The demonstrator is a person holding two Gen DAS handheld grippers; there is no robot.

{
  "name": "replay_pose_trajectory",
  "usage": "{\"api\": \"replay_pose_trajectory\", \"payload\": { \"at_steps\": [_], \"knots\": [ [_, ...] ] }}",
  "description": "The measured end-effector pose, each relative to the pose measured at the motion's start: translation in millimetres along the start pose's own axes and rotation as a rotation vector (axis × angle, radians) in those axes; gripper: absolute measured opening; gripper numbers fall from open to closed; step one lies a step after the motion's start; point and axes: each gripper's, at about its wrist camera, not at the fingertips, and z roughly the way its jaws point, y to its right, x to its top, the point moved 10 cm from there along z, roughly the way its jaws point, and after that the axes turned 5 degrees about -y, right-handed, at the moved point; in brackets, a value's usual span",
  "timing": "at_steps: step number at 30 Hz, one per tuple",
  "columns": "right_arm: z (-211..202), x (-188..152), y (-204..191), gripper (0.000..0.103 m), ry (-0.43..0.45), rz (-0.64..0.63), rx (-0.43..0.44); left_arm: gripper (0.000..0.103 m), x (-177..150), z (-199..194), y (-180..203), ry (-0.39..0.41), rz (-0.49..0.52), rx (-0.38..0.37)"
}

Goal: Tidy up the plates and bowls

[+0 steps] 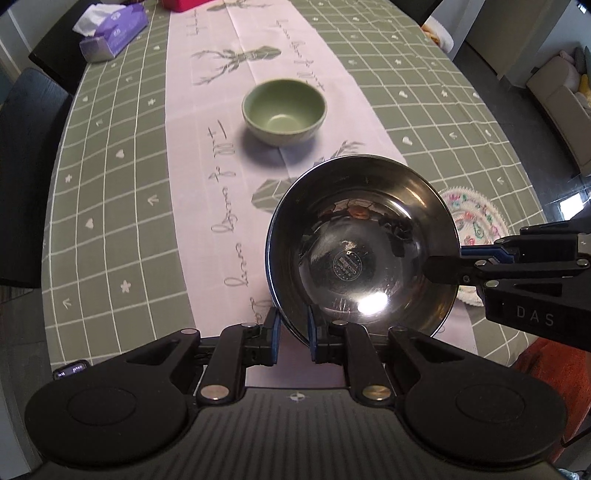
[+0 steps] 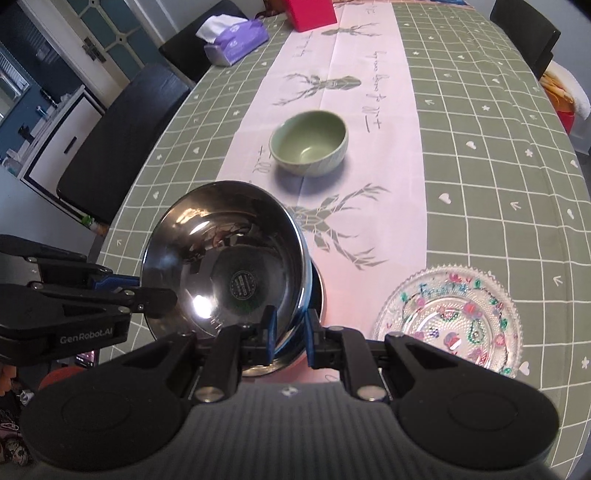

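Observation:
A shiny steel bowl (image 1: 364, 251) is held tilted above the table, gripped from two sides. My left gripper (image 1: 293, 334) is shut on its near rim. My right gripper (image 2: 290, 332) is shut on its other rim; it also shows in the left wrist view (image 1: 448, 264) at the right. The steel bowl shows in the right wrist view (image 2: 225, 266) too, with another dark bowl's edge (image 2: 319, 295) just under it. A green ceramic bowl (image 1: 284, 110) (image 2: 309, 147) stands upright farther along the pink runner. A patterned glass plate (image 2: 448, 319) (image 1: 474, 221) lies to the right.
A purple tissue box (image 1: 110, 31) (image 2: 236, 38) sits at the far left of the table and a red box (image 2: 312, 13) at the far end. Dark chairs (image 2: 122, 140) line the left edge. The green checked cloth (image 1: 110, 166) covers the table.

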Motion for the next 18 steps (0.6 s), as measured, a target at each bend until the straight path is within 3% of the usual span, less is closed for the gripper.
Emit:
{"api": "replay_pose_trajectory", "payload": {
  "at_steps": [18],
  "knots": [
    [21.7,-5.3,-0.3,0.013,-0.068,-0.003,-0.028,0.017,-3.3,19.9,0.7,-0.062,-0.004,-0.001]
  ]
}}
